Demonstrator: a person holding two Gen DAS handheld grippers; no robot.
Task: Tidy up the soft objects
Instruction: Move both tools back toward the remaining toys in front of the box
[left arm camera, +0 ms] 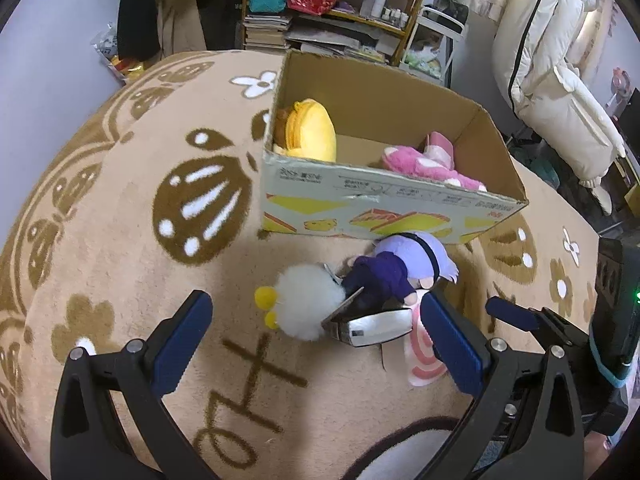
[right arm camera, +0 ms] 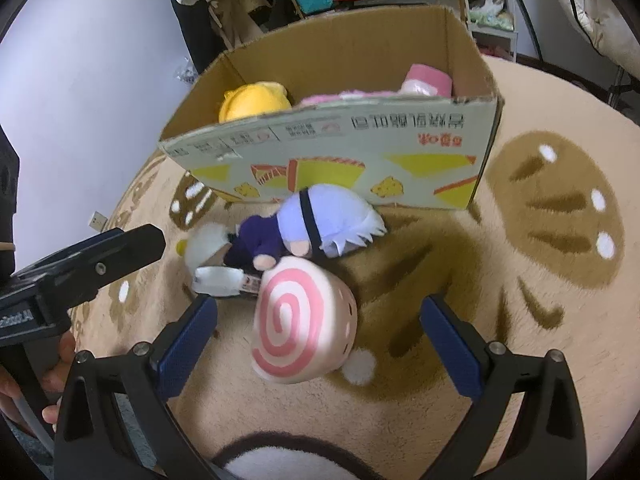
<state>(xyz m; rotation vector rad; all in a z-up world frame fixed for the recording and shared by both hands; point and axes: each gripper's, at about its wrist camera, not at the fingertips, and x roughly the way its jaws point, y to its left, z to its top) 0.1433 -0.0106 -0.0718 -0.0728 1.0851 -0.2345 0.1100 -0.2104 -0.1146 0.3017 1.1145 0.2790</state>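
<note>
An open cardboard box [left arm camera: 380, 208] [right arm camera: 340, 152] stands on the rug and holds a yellow plush [left arm camera: 310, 130] [right arm camera: 252, 106] and a pink plush [left arm camera: 432, 162] [right arm camera: 426, 80]. In front of it lie a purple-haired doll [left arm camera: 400, 264] [right arm camera: 320, 220], a white fluffy plush [left arm camera: 308, 300] [right arm camera: 202, 244], a silver packet [left arm camera: 372, 326] [right arm camera: 220, 280] and a pink-swirl plush [right arm camera: 300, 320] [left arm camera: 420, 356]. My left gripper [left arm camera: 316, 344] is open just short of the white plush and packet. My right gripper [right arm camera: 320, 344] is open around the swirl plush, not touching it.
A beige rug [left arm camera: 120, 200] with brown shell and flower patterns covers the floor. Shelves with books and bags [left arm camera: 340, 8] stand behind the box. A white padded coat [left arm camera: 560, 60] hangs at the right. The other gripper shows at the right of the left wrist view [left arm camera: 560, 328].
</note>
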